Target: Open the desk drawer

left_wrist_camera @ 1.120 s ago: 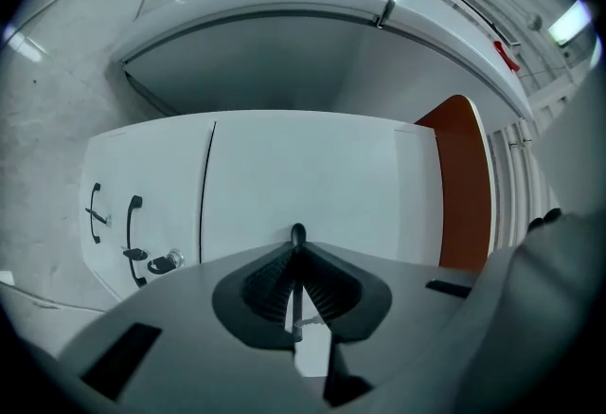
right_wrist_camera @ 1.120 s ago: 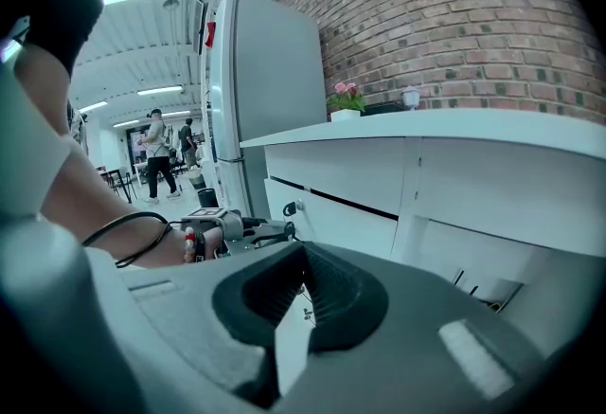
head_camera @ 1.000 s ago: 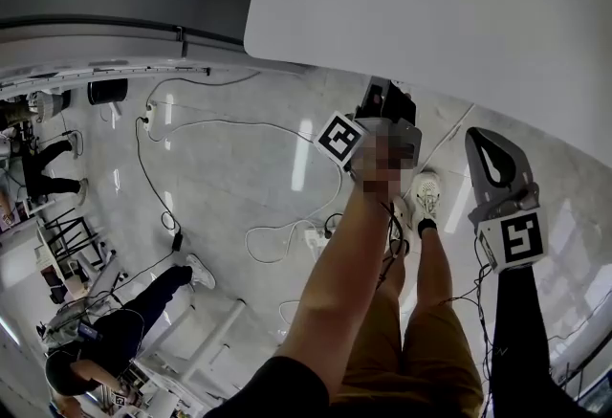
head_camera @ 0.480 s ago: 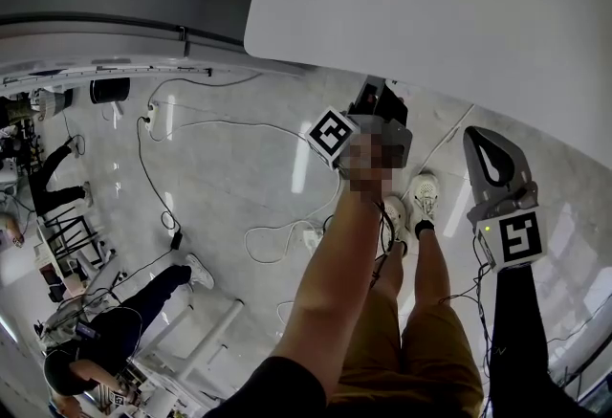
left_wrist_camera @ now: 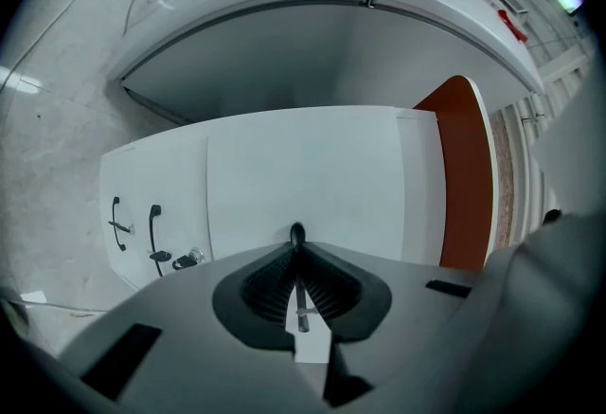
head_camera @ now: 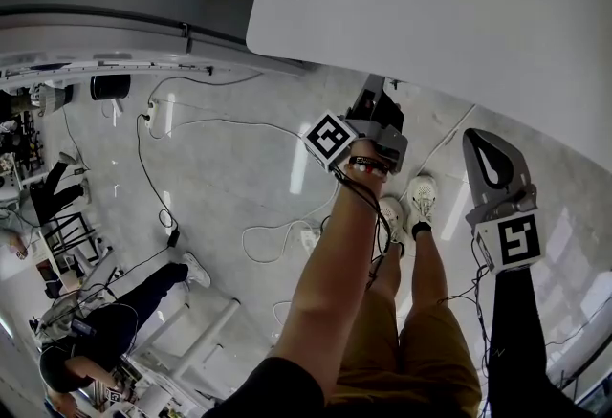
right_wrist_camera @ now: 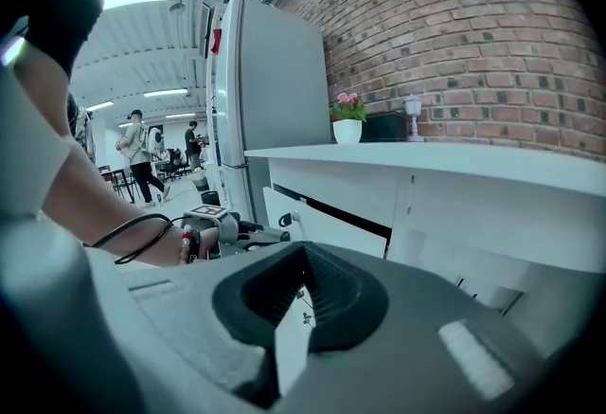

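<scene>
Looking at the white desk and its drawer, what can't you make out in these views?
Head view: the white desk top covers the white drawer front; the left gripper has its fingers cut off at that edge.
Right gripper view: the drawer's inside is only a dark slit; left gripper's contact with the drawer front is too small, partly behind the right gripper.
Left gripper view: the black loop handles are tiny near the warped edge.
</scene>
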Demonstrator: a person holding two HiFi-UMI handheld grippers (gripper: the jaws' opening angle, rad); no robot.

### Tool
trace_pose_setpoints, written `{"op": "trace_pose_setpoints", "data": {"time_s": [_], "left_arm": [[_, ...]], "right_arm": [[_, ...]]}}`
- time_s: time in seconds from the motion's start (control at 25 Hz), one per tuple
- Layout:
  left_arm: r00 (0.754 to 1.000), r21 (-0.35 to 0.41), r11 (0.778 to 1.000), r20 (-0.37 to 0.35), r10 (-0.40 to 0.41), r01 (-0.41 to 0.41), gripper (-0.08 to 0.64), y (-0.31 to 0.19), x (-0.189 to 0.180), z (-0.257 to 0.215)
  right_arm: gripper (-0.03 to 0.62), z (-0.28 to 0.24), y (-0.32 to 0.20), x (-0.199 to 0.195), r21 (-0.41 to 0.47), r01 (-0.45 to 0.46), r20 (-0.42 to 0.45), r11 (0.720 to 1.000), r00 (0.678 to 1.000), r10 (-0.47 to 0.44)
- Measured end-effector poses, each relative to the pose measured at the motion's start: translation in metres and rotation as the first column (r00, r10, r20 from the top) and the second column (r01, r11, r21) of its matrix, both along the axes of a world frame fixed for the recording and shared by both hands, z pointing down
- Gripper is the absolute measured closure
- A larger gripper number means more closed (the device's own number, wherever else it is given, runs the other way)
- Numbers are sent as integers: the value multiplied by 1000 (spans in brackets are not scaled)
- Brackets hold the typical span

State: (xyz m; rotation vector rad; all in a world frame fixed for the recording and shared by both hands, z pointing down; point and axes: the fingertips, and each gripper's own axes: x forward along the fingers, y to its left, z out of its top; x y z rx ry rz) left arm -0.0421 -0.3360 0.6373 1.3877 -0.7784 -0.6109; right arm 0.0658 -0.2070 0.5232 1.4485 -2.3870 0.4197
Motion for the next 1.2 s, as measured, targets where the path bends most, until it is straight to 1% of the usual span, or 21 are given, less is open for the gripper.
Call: {"op": "trace_pose_setpoints", "data": {"time_s": [0.12, 0.2, 0.24, 0.32, 0.4, 0.48, 0.68, 0.8, 0.88, 1.0, 1.12, 1.2], "left_arm": [[1000, -7, 1000, 5, 0, 1, 532, 3, -2, 1], [1000, -2, 1000, -12, -5, 5, 532, 3, 0, -4], [1000, -2, 1000, -18, -7, 7, 532, 3, 1, -6], [1000, -6, 1000, 0, -6, 6, 532, 4, -2, -3], [1000, -14, 1000, 10, -9, 9, 532, 6, -4, 0], [1000, -12, 1000, -9, -20, 20, 532, 5, -4, -5], [999, -10, 999, -18, -34, 34, 532, 6, -4, -6], [999, -15, 999, -4, -36, 36, 532, 12, -8, -2], [999, -10, 999, -9, -39, 39, 532, 15, -10, -4], [999, -11, 999, -1, -38, 38, 532, 20, -12, -4], [999, -6, 999, -5, -37, 37, 532, 33, -19, -6], [999, -4, 999, 0, -35, 35, 532, 47, -27, -4]], "right_arm": [[592, -8, -9, -2, 21, -29, 42, 999, 999, 28], [592, -12, -15, -2, 28, -36, 57, 999, 998, 34], [592, -11, -15, 0, 24, -26, 47, 999, 999, 24], [592, -11, -16, 1, 22, -9, 32, 1000, 999, 8], [592, -14, -19, 0, 30, -11, 38, 999, 999, 10], [593, -15, -20, 0, 30, -5, 35, 1000, 999, 4], [592, -8, -18, 3, 18, 21, 13, 1000, 1000, -21], [592, -8, -16, 1, 21, 20, 20, 1000, 1000, -20], [592, -8, -13, 0, 22, 23, 22, 999, 999, -24], [592, -16, -17, -4, 39, -6, 64, 999, 998, 4], [592, -7, -2, -10, 24, 34, 26, 999, 999, -35], [592, -6, 10, -17, 26, 40, 20, 999, 999, -41]]}}
